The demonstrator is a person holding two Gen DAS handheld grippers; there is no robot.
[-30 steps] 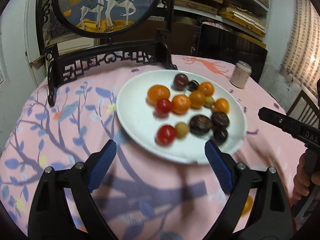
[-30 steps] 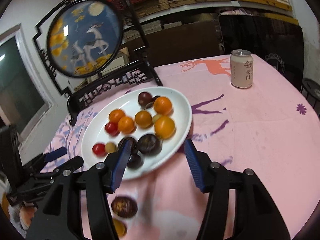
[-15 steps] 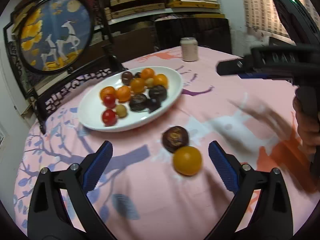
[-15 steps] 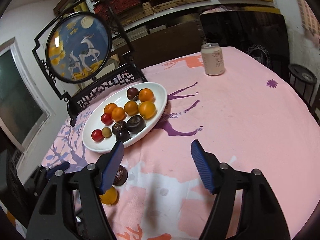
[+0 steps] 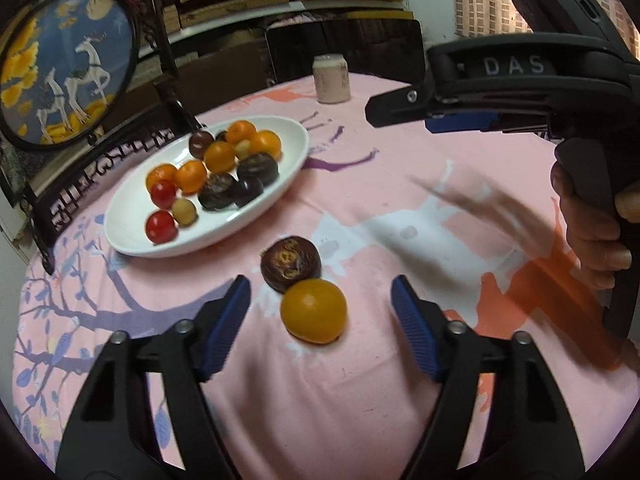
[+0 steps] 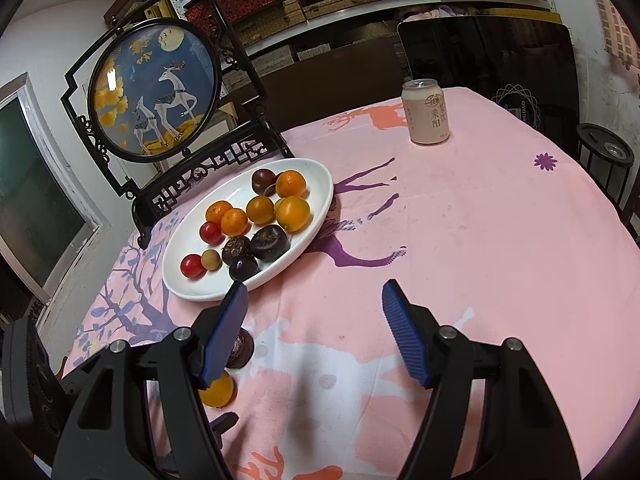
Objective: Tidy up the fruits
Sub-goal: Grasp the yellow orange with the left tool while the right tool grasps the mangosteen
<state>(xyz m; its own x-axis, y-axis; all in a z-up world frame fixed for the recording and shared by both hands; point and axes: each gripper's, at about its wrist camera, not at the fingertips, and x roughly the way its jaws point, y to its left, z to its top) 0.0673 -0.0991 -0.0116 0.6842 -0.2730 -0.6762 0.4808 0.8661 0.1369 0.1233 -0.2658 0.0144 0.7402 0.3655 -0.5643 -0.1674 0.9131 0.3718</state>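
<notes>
I see two loose fruits on the tablecloth point(image 5: 400, 420), touching: the round fruit point(image 5: 313, 311) lies nearer me, the ridged fruit point(image 5: 291, 264) just behind it. The plate point(image 5: 132, 236) sits behind and left of them, holding the remaining fruits. The framed screen point(image 6: 156, 88) stands behind the plate. The can point(image 6: 426, 112) stands well apart, far right.

"DAS" is showing in raised letters on the right gripper point(image 5: 516, 66), upper right; Chinese characters are running down the can point(image 6: 426, 112), too small to read surely.
</notes>
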